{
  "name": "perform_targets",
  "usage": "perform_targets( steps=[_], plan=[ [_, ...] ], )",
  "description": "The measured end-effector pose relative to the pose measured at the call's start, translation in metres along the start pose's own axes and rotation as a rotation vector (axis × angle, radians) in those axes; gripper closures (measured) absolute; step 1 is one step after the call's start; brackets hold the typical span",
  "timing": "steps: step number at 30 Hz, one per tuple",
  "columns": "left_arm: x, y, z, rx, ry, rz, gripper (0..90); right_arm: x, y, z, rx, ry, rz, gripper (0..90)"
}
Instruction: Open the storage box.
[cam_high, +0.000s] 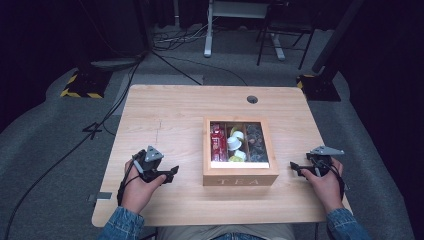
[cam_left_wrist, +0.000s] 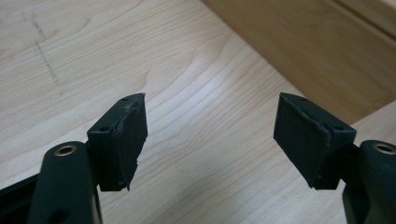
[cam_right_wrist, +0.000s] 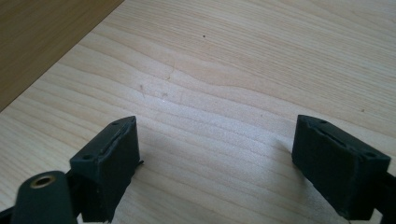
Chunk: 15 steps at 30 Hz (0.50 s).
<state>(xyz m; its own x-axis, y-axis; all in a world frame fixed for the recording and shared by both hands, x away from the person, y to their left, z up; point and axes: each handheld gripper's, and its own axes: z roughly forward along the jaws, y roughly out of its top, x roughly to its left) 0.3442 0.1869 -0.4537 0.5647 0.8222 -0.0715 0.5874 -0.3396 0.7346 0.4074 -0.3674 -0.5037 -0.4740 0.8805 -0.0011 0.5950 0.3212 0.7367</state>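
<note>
Flanking the wooden tea box (cam_high: 240, 175) at mid-counter (cam_high: 170, 110), the left gripper (cam_high: 170, 173) and right gripper (cam_high: 296, 168) point inward at it, each with jaws spread wide and empty.

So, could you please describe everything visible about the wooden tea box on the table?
The tea box is square, of light wood, with TEA lettered on its front wall. Its clear-paned lid lies shut, showing three compartments: red packets at left, white and yellow cups in the middle, dark items at right. It sits flat on the table, right of centre, between both grippers, touched by neither.
</note>
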Motion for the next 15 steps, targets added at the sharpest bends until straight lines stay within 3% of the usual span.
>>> perform_targets(
  steps=[4, 10, 15],
  plan=[
    [-0.011, 0.006, -0.002, -0.017, -0.023, 0.042, 27.4, 0.000, 0.000, 0.000, -0.001, 0.001, 0.001, 15.8],
    [-0.025, 0.011, -0.003, -0.037, -0.064, 0.063, 27.5, -0.003, -0.001, -0.002, -0.020, 0.003, 0.027, 22.9],
    [-0.036, 0.014, -0.002, -0.031, -0.091, 0.103, 27.6, -0.001, -0.002, -0.003, -0.020, 0.006, -0.006, 27.4]
  ],
)
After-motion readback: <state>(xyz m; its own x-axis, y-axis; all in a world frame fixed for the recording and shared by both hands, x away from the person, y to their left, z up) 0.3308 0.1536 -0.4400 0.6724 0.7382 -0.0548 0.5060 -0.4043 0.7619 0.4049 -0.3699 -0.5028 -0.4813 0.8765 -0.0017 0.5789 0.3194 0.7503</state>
